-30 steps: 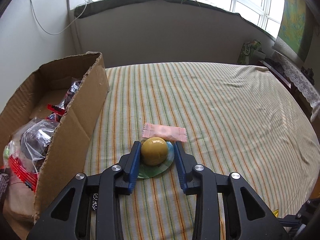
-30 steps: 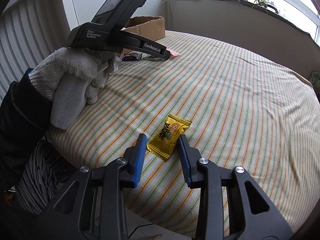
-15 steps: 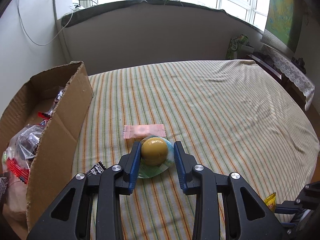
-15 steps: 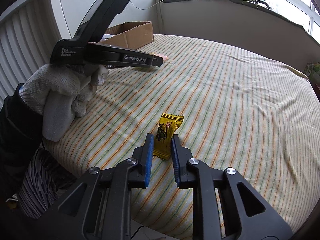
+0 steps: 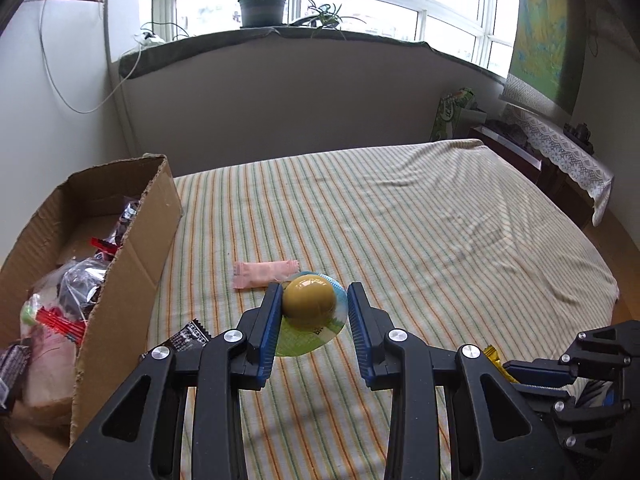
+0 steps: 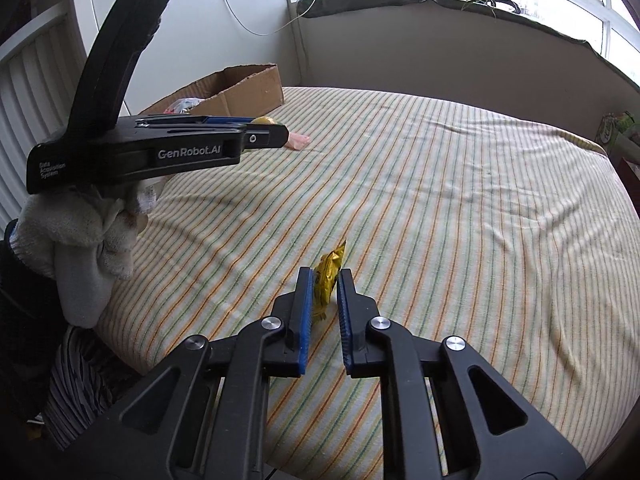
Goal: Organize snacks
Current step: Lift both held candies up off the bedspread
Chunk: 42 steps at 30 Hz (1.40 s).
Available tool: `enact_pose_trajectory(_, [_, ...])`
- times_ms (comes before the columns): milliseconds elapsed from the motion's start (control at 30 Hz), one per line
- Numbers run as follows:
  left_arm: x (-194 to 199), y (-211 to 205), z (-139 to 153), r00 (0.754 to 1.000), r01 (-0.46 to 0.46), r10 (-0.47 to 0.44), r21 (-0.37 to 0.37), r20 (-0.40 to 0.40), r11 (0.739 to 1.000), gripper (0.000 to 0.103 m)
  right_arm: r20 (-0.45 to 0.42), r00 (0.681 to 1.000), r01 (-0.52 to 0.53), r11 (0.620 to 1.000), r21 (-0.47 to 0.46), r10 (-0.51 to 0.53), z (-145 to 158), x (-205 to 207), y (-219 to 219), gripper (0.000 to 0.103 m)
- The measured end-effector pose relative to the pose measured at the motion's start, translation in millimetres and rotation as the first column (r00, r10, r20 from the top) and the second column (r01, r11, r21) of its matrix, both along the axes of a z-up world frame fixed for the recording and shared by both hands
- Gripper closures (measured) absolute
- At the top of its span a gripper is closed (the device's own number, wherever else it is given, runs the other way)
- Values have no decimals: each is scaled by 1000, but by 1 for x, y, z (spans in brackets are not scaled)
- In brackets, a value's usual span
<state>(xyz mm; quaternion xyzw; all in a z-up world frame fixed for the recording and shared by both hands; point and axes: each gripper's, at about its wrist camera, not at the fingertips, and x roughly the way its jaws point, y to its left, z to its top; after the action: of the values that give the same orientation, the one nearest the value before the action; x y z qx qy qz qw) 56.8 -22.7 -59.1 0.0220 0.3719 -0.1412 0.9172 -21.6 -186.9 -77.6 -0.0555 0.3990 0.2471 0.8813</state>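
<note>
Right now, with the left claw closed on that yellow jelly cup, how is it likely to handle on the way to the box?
The jelly cup probably stays stiff: its dome shows no dent between the left claw pads. The glossy rounded surface looks slippery, so it might squirt out. Its thin foil lid rim likely flexes, giving no hold.

Open striped bedspread [image 5: 420, 240] stretches bare to the right of the box [image 5: 132, 248], leaving wide passage toward the windowsill wall. The box's near wall stands upright along the left, with a pink packet [image 5: 266, 275] and a black wrapper [image 5: 190, 336] lying just beside it.
</note>
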Motion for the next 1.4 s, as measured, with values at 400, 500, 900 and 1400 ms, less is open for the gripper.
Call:
enact_pose_trajectory(400, [1,6,-1,1000,-11,10,-13,-6,1000,72,-46,998,-34,999,-40,32,-12,7,8,80])
enact_pose_trajectory(500, [-1,7,0,1000,-17,17,-18,-2,1000,72,-26,999,-46,996,-79,44,-14,4,13,80])
enact_pose_trajectory(900, [-16,14,27,997,-9,15,-80,74,997,72,47,999,-4,998,-58,7,0,2,7,92])
enact_pose_trajectory(1400, [-31,52,62,978,-77,97,-112,184,991,72,167,985,-32,999,-14,34,49,29,39,93])
